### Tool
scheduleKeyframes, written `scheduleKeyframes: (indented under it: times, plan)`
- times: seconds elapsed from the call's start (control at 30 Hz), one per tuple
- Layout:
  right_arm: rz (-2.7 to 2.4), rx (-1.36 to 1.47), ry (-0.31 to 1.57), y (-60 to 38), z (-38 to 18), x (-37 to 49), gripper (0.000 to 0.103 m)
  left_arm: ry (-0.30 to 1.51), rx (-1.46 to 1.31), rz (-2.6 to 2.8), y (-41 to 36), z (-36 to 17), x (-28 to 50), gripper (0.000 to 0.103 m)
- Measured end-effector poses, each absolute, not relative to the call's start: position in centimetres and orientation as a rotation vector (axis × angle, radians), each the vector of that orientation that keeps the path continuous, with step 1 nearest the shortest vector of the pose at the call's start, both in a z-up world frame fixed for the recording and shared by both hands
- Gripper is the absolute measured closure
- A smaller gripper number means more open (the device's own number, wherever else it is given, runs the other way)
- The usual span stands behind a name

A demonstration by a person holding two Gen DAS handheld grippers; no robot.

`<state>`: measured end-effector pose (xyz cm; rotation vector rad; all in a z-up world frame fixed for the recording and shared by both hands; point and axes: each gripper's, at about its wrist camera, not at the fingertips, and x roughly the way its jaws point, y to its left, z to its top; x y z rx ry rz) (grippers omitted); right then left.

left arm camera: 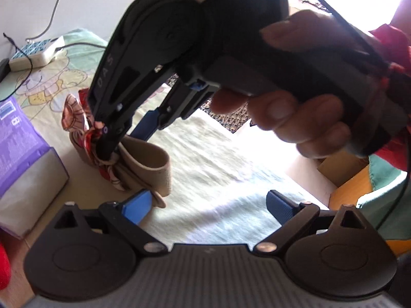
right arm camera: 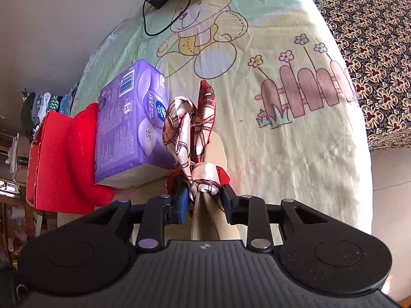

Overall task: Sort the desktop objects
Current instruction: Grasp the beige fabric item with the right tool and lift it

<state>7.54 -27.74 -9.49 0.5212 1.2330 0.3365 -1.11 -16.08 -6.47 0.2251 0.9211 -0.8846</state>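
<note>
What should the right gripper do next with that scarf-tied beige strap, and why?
Probably close the last bit, then lift. The right gripper straddles the scarf knot on the beige strap with its pads at the sides but not clearly pinching. The left gripper hangs open and empty nearby.

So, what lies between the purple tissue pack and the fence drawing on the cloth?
The patterned scarf on the beige strap, shown in the right wrist view.
</note>
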Motion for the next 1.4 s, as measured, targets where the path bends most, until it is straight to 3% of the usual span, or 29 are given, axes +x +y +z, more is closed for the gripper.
scheduleKeyframes:
  times: [0.27, 0.37, 0.63, 1.13, 1.2, 1.3, 1.4]
  plan:
    - [0.318, 0.459, 1.196, -27.1, -8.6, 8.5, 0.051, 0.876, 0.256, -0.877, -17.1, -5.9, -1.5, 0.005]
    - [0.314, 0.401, 1.191, -26.9, -8.4, 9.0, 0.049, 0.85, 0.252, -0.903, -16.5, -4.9, -2.5, 0.003]
    - [0.333, 0.394, 1.2, -26.7, -8.8, 9.0, 0.049, 0.901, 0.143, -0.673, -13.5, -5.8, -0.1, 0.002]
    - [0.355, 0.25, 1.143, -26.4, -5.4, 6.0, 0.051, 0.997, 0.203, -0.577, -18.1, -9.9, 2.7, 0.002]
    - [0.363, 0.226, 1.16, -25.6, -5.9, 6.1, 0.054, 0.997, 0.212, -0.572, -18.5, -10.2, 2.8, 0.007]
    - [0.356, 0.22, 1.185, -25.2, -6.5, 6.5, 0.063, 0.974, 0.232, -0.564, -19.0, -10.2, 2.8, 0.023]
    - [0.347, 0.221, 1.21, -24.9, -7.1, 6.9, 0.069, 0.967, 0.234, -0.567, -19.0, -10.2, 2.7, 0.025]
